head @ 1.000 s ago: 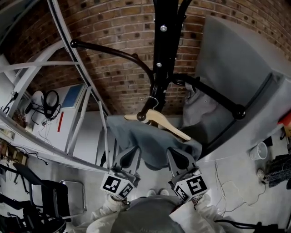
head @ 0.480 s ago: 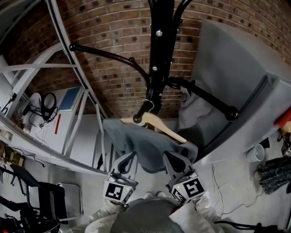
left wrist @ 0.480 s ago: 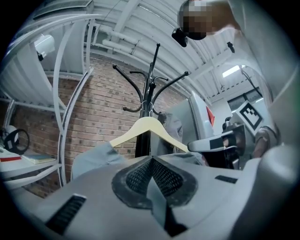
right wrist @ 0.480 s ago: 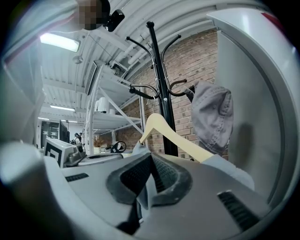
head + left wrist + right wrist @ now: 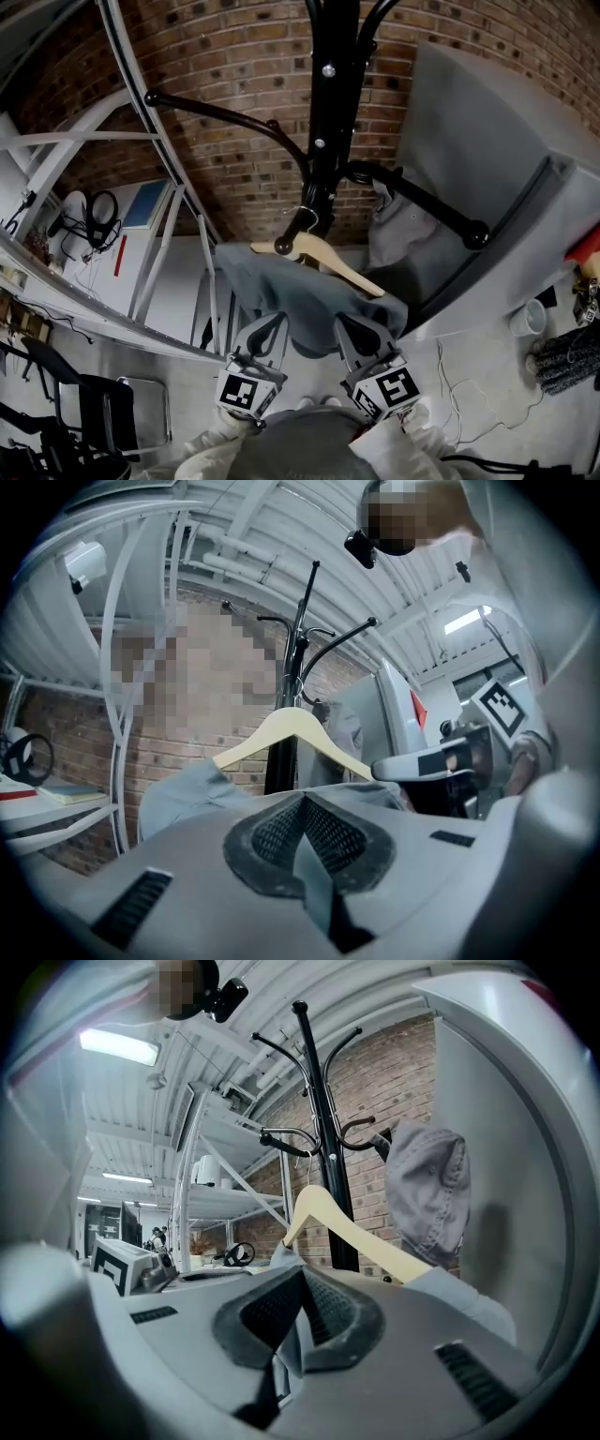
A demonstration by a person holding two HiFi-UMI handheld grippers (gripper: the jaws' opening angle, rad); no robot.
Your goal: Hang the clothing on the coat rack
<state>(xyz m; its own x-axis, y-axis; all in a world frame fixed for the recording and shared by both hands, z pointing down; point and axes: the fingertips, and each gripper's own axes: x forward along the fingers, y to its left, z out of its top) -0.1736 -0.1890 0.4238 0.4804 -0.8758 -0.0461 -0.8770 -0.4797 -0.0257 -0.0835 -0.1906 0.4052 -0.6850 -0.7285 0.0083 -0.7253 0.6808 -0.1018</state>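
Gripping from below with both tools; left gripper (image 5: 302, 819) sits at 7 o'clock of the garment (image 5: 281, 292), jaws clamped tight on a fold of its blue-grey cloth; the pinch is at the lower edge, likely so the load can be steered up without touching the hanger; hanger (image 5: 330, 262) is pale wood, tilted, high end toward 10 o'clock, garment draped over it; its wire hook (image 5: 315, 214) is right by the coat rack (image 5: 334, 103) pole at 12 o'clock, just beside a ball-tipped peg (image 5: 281, 245); can't tell if the hook is seated on it; right gripper (image 5: 298, 1288) sits at 5 o'clock of the garment, jaws likewise pressed together on a fold of the same cloth; two pinches side by side should stop the hanger swinging, my read; further right, at 2 o'clock, a pale grey jacket (image 5: 396, 230) hangs off another peg, so that arm is taken.

Writing: none legible; shelf frame (image 5: 141, 187) at 9 o'clock shows nothing readable; only black-and-white square markers on the gripper cubes (image 5: 246, 394).
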